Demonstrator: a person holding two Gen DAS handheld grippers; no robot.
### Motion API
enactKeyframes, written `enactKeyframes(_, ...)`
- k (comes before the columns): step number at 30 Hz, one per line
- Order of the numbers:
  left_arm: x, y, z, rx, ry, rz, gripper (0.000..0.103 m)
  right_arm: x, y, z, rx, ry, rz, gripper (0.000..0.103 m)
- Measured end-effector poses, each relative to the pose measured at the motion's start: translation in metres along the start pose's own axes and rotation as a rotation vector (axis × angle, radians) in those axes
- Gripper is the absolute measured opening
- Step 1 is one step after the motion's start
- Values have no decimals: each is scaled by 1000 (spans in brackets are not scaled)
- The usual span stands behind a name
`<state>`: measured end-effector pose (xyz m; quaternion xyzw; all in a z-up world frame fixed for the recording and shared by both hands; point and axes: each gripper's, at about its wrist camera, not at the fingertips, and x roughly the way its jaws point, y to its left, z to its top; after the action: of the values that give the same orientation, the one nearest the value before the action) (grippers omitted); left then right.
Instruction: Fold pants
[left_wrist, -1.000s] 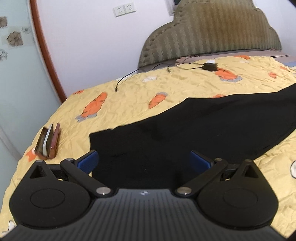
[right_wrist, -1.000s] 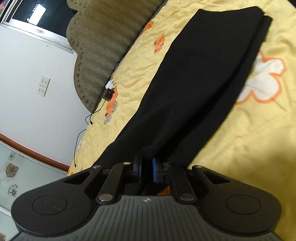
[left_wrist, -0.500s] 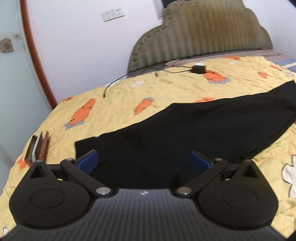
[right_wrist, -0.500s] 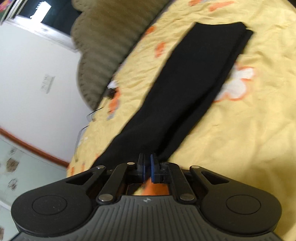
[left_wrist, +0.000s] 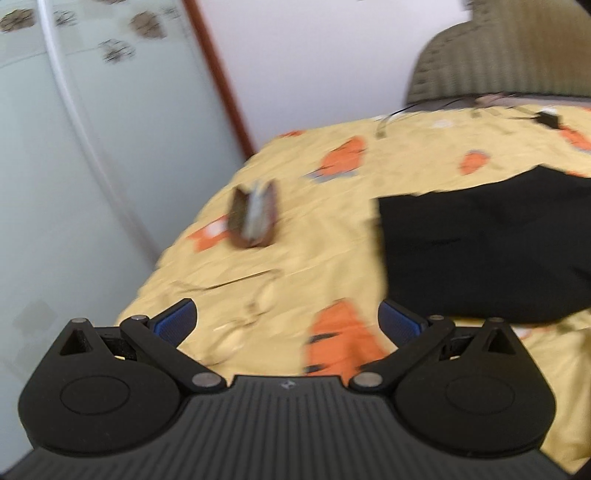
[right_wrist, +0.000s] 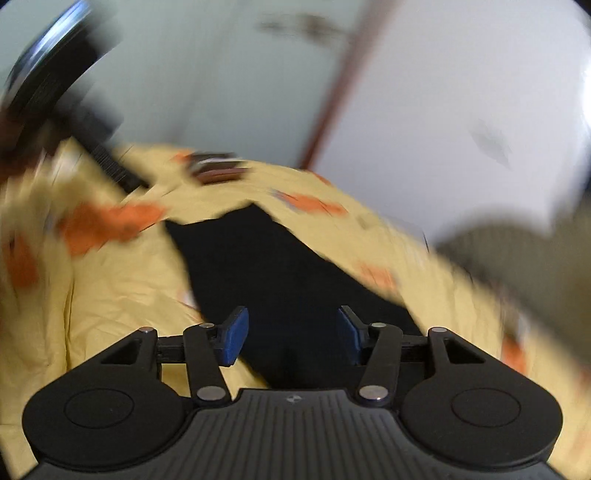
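Note:
The black pants (left_wrist: 487, 251) lie flat on the yellow bedspread (left_wrist: 325, 243), to the right of my left gripper (left_wrist: 288, 321). That gripper is open and empty, over bare bedspread, apart from the pants' end. In the blurred right wrist view the pants (right_wrist: 280, 273) run away from my right gripper (right_wrist: 291, 332), which is open with the cloth lying below and between its blue pads (right_wrist: 234, 338). It holds nothing.
A brown wallet-like case (left_wrist: 255, 218) lies on the bed left of the pants and also shows in the right wrist view (right_wrist: 218, 168). A glass door (left_wrist: 92, 147) stands beyond the bed's left edge. The headboard (left_wrist: 509, 62) and a charger with cable (left_wrist: 546, 118) are at the far right.
My right gripper has opened and let go of the pants, and its view has swung round towards the door. My left gripper has swung left, off the pants, still open.

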<state>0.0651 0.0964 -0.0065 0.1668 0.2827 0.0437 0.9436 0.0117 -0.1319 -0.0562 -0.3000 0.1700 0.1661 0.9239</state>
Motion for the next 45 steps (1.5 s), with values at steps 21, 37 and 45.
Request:
enactKeyframes(21, 20, 56, -14, -86, -21, -39, 103, 126, 111, 60, -499, 37, -15, 14)
enactKeyframes(37, 26, 55, -14, -79, -14, -45, 103, 156, 111, 69, -455, 71, -7, 10)
enactKeyframes(45, 29, 61, -14, -85, -12, -29, 103, 125, 88, 74, -322, 91, 59, 12)
